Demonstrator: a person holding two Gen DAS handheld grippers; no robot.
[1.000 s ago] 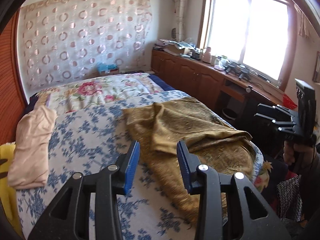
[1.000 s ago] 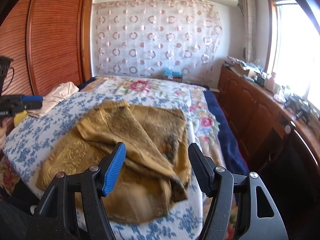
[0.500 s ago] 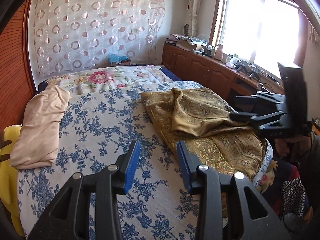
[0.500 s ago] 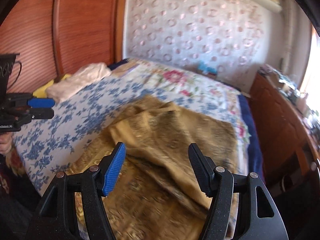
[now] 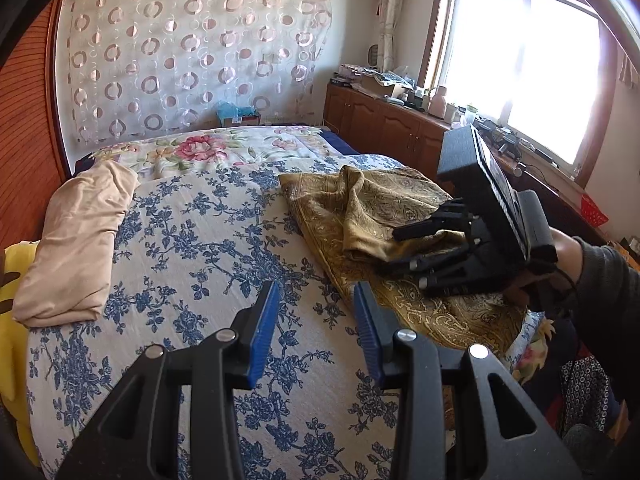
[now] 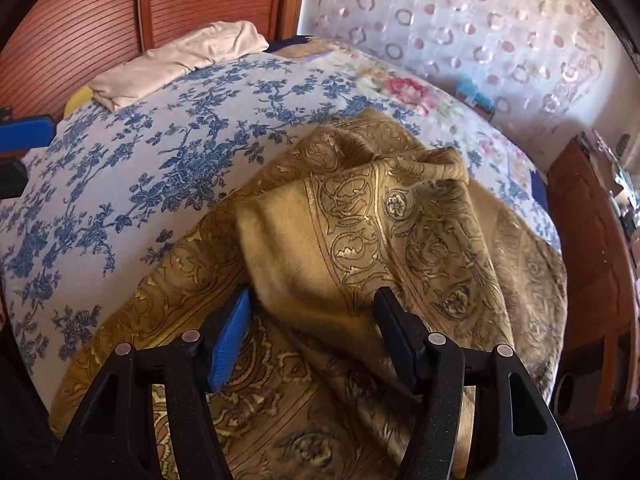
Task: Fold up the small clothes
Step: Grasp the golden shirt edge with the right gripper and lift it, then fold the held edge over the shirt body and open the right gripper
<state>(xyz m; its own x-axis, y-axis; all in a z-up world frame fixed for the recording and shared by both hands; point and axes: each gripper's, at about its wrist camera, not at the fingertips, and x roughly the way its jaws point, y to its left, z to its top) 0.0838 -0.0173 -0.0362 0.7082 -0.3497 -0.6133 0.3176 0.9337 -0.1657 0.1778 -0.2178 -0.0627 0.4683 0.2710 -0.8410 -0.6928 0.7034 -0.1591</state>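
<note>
A gold patterned cloth lies crumpled on the bed, partly folded over itself; it also shows in the left wrist view at the bed's right side. My right gripper is open, its jaws either side of a raised fold of the cloth near the front edge; in the left wrist view the right gripper reaches over the cloth. My left gripper is open and empty above the blue floral bedspread, left of the cloth's edge.
A folded beige garment lies at the bed's left side by the wooden headboard. A yellow item sits at the left edge. A wooden cabinet with clutter runs under the window on the right.
My right gripper has moved down and in, so its open jaws now straddle a fold of the gold cloth. My left gripper has swung left, away from the cloth.
</note>
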